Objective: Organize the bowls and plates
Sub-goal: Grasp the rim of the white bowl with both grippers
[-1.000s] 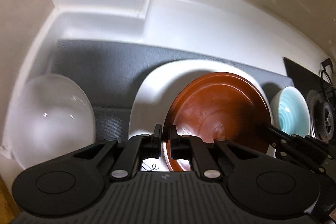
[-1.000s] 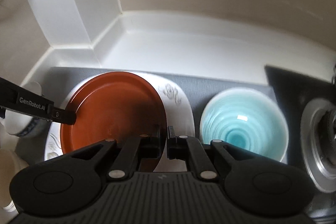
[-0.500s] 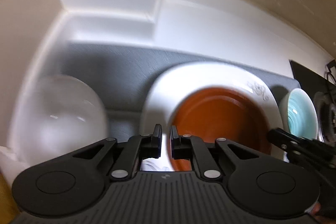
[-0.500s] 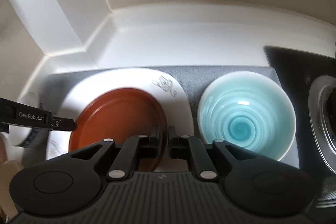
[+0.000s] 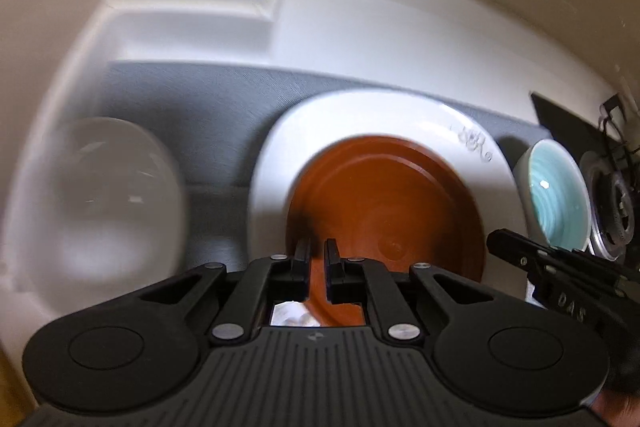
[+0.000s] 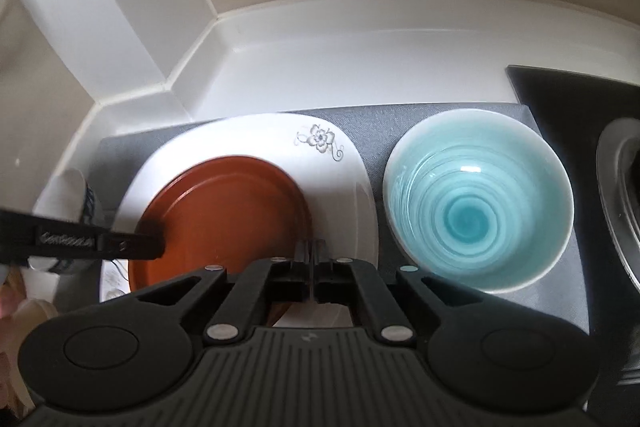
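Observation:
A brown plate [image 5: 384,203] lies on a white flowered plate [image 5: 360,119] on a grey mat [image 5: 200,107]. My left gripper [image 5: 317,255] is shut on the brown plate's near left rim. My right gripper [image 6: 310,254] is shut on the brown plate's [image 6: 228,215] right rim, over the white plate [image 6: 332,183]. A turquoise bowl [image 6: 476,203] stands on the mat to the right; it also shows in the left wrist view [image 5: 556,195]. A white bowl [image 5: 96,195] stands at the left, blurred.
White counter walls [image 6: 360,47] rise behind the mat [image 6: 372,119]. A black stove with a metal burner [image 6: 620,195] lies at the right. A white and blue bowl [image 6: 76,195] sits left of the plates.
The brown plate has come down from a tilted, raised position to lie flat on the white plate. Both grippers moved down with it and stayed shut on its rim.

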Action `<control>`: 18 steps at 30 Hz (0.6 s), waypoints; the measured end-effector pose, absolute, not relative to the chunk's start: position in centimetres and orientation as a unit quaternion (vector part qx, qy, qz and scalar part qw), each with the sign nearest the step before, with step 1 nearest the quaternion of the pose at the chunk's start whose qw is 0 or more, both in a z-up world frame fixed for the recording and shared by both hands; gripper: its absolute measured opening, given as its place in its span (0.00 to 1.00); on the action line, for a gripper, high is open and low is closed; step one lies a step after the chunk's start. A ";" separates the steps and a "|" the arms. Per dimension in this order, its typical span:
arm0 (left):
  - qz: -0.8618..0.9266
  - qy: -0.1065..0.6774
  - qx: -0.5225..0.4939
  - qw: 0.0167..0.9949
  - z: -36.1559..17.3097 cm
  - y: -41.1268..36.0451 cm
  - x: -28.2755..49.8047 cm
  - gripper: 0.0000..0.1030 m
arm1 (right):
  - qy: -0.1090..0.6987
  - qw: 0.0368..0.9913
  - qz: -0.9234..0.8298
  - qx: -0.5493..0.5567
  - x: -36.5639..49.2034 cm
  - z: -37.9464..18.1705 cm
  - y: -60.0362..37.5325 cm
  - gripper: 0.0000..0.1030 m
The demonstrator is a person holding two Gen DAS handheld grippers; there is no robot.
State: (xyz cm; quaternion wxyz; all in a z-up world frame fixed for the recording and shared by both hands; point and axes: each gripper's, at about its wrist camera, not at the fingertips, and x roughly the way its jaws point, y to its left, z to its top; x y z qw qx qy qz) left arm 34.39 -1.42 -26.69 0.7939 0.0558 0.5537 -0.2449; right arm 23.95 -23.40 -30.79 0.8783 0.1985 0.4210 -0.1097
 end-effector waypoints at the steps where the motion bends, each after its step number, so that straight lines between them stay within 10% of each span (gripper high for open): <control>1: -0.246 0.542 0.050 0.802 -25.8 -0.2 33.8 0.11 | 0.415 0.881 -0.110 0.201 23.7 -30.3 -23.3 0.06; 6: -0.227 0.504 -0.039 0.833 -22.9 8.7 31.9 0.66 | 0.383 0.896 -0.055 0.219 22.8 -27.8 -21.6 0.11; 10: -0.168 0.471 -0.097 0.861 -23.4 14.7 31.7 0.68 | 0.377 0.902 0.001 0.212 24.5 -27.0 -18.5 0.35; 18: -0.131 0.502 -0.160 0.840 -28.3 18.3 34.7 0.44 | 0.409 0.890 0.082 0.186 30.7 -28.7 -11.3 0.36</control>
